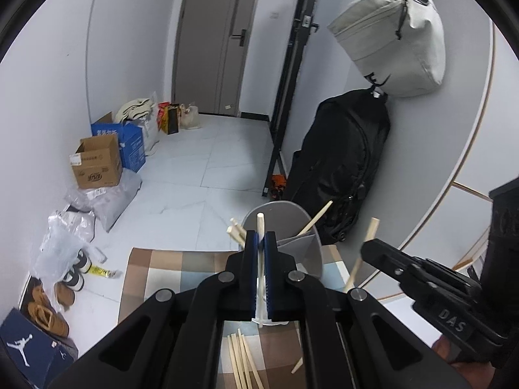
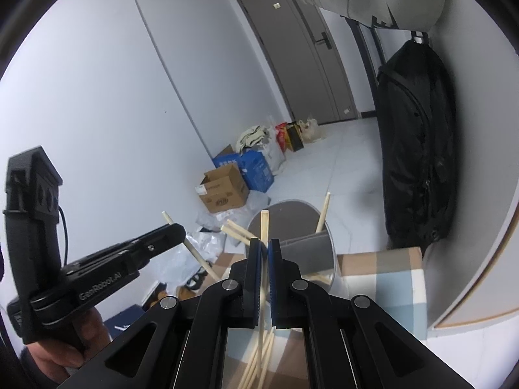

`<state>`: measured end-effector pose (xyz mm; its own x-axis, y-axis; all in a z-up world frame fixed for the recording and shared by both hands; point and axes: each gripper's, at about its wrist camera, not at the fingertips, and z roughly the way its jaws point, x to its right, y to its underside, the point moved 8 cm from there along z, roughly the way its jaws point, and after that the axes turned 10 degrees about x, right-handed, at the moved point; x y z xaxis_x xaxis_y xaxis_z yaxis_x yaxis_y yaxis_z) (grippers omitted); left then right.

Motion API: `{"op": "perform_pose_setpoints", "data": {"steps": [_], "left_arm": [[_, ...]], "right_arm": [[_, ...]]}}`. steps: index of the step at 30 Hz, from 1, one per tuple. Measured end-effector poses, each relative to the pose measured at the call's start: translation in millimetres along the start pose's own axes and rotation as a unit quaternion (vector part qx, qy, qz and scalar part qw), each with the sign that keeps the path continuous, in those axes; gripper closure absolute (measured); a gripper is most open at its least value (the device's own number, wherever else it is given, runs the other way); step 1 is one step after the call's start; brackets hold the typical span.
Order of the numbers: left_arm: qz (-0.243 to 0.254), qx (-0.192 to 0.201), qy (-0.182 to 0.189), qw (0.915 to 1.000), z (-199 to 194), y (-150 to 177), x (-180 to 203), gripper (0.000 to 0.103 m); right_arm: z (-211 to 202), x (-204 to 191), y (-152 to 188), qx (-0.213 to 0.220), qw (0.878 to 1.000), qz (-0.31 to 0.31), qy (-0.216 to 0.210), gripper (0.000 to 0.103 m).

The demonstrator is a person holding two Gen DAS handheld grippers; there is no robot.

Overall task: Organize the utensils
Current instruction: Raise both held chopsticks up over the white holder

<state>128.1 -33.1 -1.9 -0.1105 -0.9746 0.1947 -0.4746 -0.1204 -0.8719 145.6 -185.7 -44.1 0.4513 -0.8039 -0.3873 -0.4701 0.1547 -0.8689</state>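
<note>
Left gripper [image 1: 260, 243] and right gripper [image 2: 265, 249] each pinch one chopstick [image 1: 260, 223] in closed fingers; lower each tip-first into the grey holder [image 1: 285, 227], clear of its divider.

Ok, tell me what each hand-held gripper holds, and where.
Left hand-held gripper: one chopstick, below its top. Right hand-held gripper: another chopstick, likewise.

Left gripper [image 1: 260, 240] clamped on one upright chopstick [image 1: 260, 223], grey holder [image 1: 311, 253] just behind with chopsticks leaning in it, loose chopsticks [image 1: 241, 359] on checked cloth [image 1: 155, 269] below, right gripper [image 1: 368, 248] gripping another chopstick [image 1: 369, 236].
</note>
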Motion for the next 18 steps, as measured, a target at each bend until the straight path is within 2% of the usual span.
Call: {"op": "perform_pose_setpoints", "data": {"steps": [9,18], "left_arm": [[0.006,0.000,0.023,0.9997,-6,-21,12,0.103],[0.023,0.027,0.039,0.9986,-10,-68,27,0.103]], "right_arm": [[4,9,-25,0.008,1.000,0.001,0.009,0.099],[8,5,-84,0.051,0.998,-0.018,0.011,0.099]]}}
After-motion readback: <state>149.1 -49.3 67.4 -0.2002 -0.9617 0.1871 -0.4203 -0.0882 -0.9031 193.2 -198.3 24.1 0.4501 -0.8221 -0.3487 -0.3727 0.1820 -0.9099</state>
